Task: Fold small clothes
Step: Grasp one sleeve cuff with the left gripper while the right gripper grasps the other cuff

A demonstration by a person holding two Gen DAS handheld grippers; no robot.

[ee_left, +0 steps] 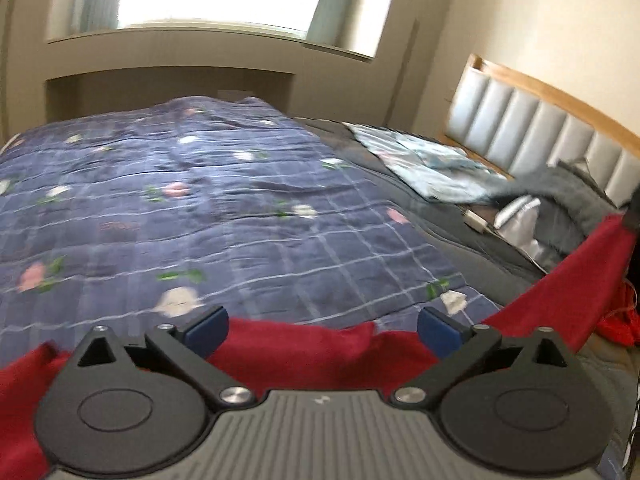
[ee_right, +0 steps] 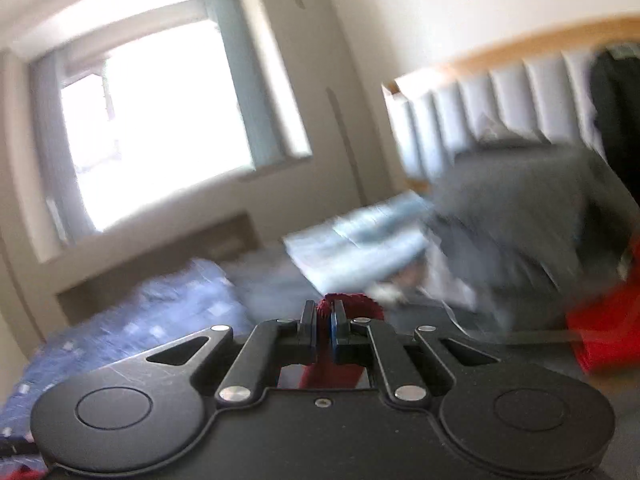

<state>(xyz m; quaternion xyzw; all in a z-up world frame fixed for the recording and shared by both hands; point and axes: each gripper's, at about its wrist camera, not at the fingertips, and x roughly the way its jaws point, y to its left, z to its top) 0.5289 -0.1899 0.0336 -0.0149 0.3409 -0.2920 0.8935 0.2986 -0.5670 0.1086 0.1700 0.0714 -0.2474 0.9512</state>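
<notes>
- Step in hand, as I read it: right tongs (ee_right: 325,318) lift one edge of the red garment (ee_left: 304,350) off the bed (ee_left: 472,248) to carry it over for a fold; left tongs (ee_left: 322,326) need a grip on the near edge.
- To do it well: get the left side onto the edge first – 2 held points keep the edge straight. Pull the cloth taut betw. them, then lay it flat on the blue plaid quilt (ee_left: 208,208), not on the clutter by the headboard (ee_left: 532,136).
- Keep the lift low & slow; fabric looks soft & thick, prob. sags in the middle if only one end is up.
- Left tongs: spread wide, blue pads (ee_left: 208,328) well apart, holding nothing. Red cloth lies under/betw. them; can't tell if pads touch it.
- Right tongs: nearly closed, a tuft of the red cloth pinched betw. the pads, rest hanging below – right view is blurred, so detail is poor.
- Garment location: near edge of the bed, bunched under the left tongs, w/ a strip rising up to the right edge of the left view.
- Beyond: light blue folded cloth (ee_left: 432,164) & grey blanket (ee_left: 568,204) near the headboard – steer clear of them.
</notes>
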